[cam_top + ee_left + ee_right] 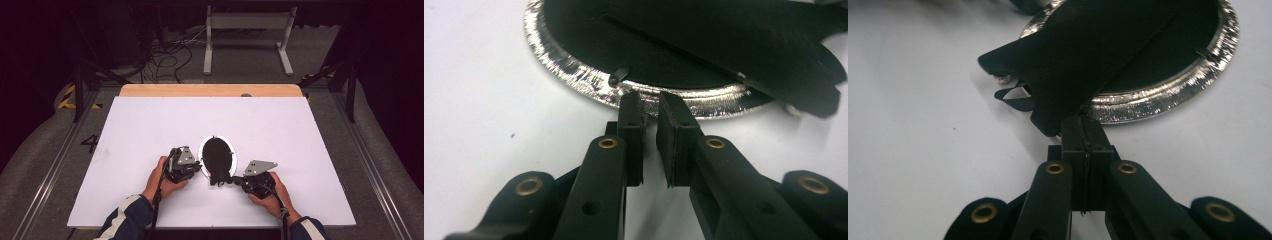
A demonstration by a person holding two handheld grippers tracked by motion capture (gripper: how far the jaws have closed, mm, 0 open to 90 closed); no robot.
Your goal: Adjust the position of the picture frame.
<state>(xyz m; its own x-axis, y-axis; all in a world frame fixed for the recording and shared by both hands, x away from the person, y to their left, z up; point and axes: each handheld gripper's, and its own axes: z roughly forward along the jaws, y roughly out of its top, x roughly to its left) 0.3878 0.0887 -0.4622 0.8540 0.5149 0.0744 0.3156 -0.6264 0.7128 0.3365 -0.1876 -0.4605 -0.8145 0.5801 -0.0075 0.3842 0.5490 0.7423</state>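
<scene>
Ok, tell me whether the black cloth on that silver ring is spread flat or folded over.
Folded over: the black cloth shows a straight crease across the silver ring, one edge pinched in the shut right hand-held gripper.

Lab: cables [165, 55], floor rails [45, 170].

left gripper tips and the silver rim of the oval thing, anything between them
Nothing: in the left gripper view the left gripper has its slightly parted jaws right at the silver rim, with no gap visible between them.
</scene>
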